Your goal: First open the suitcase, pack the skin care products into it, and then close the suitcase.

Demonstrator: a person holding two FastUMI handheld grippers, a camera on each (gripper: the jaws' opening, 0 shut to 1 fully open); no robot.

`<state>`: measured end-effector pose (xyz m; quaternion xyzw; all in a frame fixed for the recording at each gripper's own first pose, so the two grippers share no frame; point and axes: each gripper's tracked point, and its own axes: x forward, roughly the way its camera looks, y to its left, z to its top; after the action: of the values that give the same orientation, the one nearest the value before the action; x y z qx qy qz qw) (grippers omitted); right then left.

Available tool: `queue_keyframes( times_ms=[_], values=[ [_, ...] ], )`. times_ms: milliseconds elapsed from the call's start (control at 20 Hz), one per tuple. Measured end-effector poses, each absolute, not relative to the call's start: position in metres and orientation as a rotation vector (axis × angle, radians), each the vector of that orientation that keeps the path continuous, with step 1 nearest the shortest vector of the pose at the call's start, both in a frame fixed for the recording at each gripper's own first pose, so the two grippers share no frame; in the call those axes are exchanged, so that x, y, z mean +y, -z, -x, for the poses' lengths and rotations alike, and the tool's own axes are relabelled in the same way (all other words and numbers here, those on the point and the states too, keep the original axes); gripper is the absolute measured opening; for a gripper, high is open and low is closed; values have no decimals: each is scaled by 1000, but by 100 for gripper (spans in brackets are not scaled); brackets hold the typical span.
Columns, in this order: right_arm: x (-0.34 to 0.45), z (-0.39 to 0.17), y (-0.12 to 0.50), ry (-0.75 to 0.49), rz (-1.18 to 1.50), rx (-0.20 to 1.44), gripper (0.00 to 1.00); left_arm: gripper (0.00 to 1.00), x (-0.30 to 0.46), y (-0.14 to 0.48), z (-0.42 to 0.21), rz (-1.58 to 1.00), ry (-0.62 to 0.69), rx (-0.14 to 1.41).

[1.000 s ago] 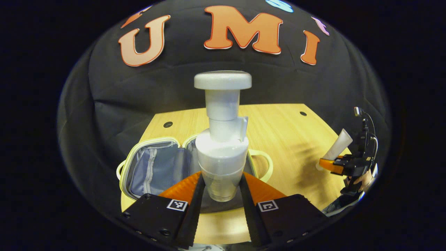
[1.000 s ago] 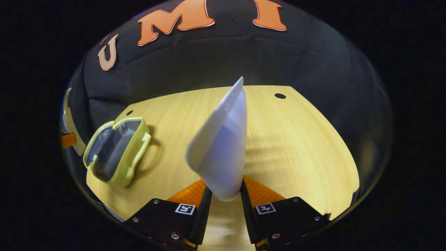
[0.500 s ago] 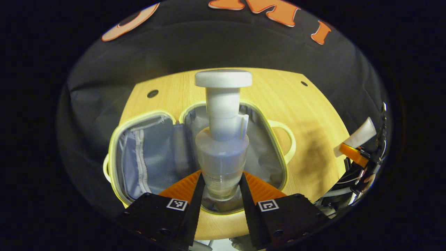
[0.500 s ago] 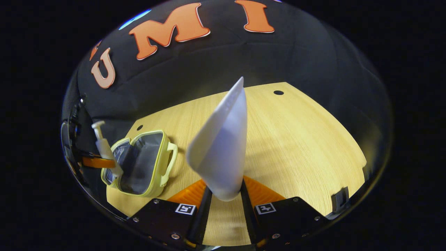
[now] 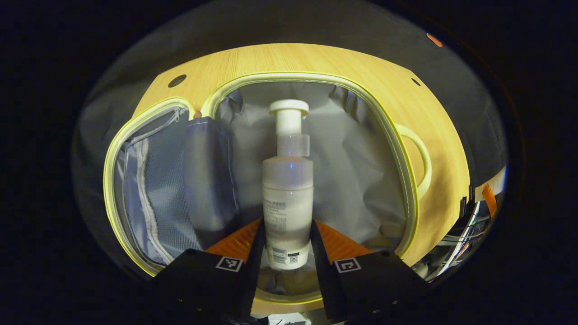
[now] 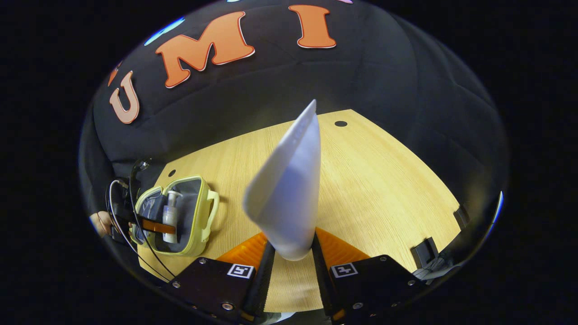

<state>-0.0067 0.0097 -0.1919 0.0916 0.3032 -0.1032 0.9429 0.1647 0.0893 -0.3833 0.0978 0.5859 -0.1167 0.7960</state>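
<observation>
pump bottle going into the open suitcase – tube waiting

left gripper (image 5: 287, 246) clamps the pump bottle (image 5: 287, 198) low on its body, over the grey lining of the suitcase (image 5: 408, 180); handle at 3 o'clock, mesh pocket (image 5: 158, 180) at 9. right gripper (image 6: 289, 255) pinches the white tube (image 6: 289, 189) above the table (image 6: 384, 180), well apart from the case at 9 o'clock. risk: bottle released while not yet down – could roll, or the pump head could foul the lid. bottle label too small to read.
</observation>
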Motion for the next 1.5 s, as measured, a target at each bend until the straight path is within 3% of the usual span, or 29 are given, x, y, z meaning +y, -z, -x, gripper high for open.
queue_keyframes(
  times_ms=[300,350,400,500,900,1150,1350,1500],
  values=[
    [28,1,182,157,-162,628,48,63,85,383,-171,-188,253,1234],
    [33,-1,178,142,-154,627,48,67,79,379,-170,-186,265,1224],
    [40,-4,174,123,-145,627,48,82,78,375,-172,-202,265,1206],
    [53,-10,166,92,-112,629,48,94,80,364,-183,-246,262,1139],
    [149,-42,126,-111,-24,659,48,94,91,261,-181,-199,260,822],
    [221,-60,121,-268,29,758,48,94,150,178,-161,-195,186,625],
    [271,-76,153,-338,38,905,48,94,192,141,-129,-166,123,587],
    [291,-78,200,-357,39,1033,48,94,229,151,-116,-141,67,606]
  ],
)
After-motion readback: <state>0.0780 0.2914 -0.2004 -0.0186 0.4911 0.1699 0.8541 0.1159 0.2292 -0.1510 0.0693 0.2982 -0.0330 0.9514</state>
